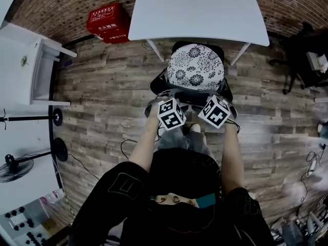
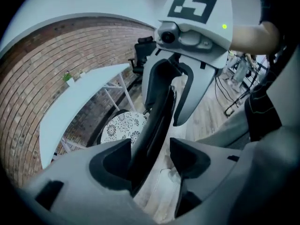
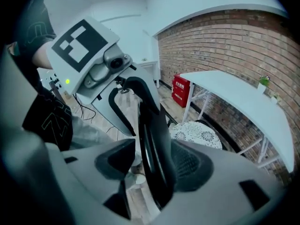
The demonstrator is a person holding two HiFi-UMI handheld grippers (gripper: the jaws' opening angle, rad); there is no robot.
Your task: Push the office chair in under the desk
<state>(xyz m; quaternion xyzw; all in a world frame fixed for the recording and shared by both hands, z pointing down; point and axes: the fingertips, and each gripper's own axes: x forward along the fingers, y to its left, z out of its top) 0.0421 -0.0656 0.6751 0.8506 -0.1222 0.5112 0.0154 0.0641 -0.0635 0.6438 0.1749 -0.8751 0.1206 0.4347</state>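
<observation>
before the desk [image 1: 197,9], left gripper [image 2: 150,161] and right gripper [image 3: 152,165] (jaws apart) straddle chair [image 1: 196,65]

Brick-walled room, seen from above
A red box [image 1: 108,22] sits on the wooden floor [image 1: 102,86] against the brick wall [image 1: 61,4]. A white shelf unit [image 1: 43,70] stands at the left, two round-based stands [image 1: 57,117] beside it, a black cable [image 1: 123,146] nearby.

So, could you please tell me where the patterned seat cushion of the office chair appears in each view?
Head view: the seat cushion is at centre, just below the white desk.
Left gripper view: lower left of centre, left of the black chair back.
Right gripper view: right of centre, right of the chair back.
Shared landmark: the white desk, just beyond the seat cushion in all three.
</observation>
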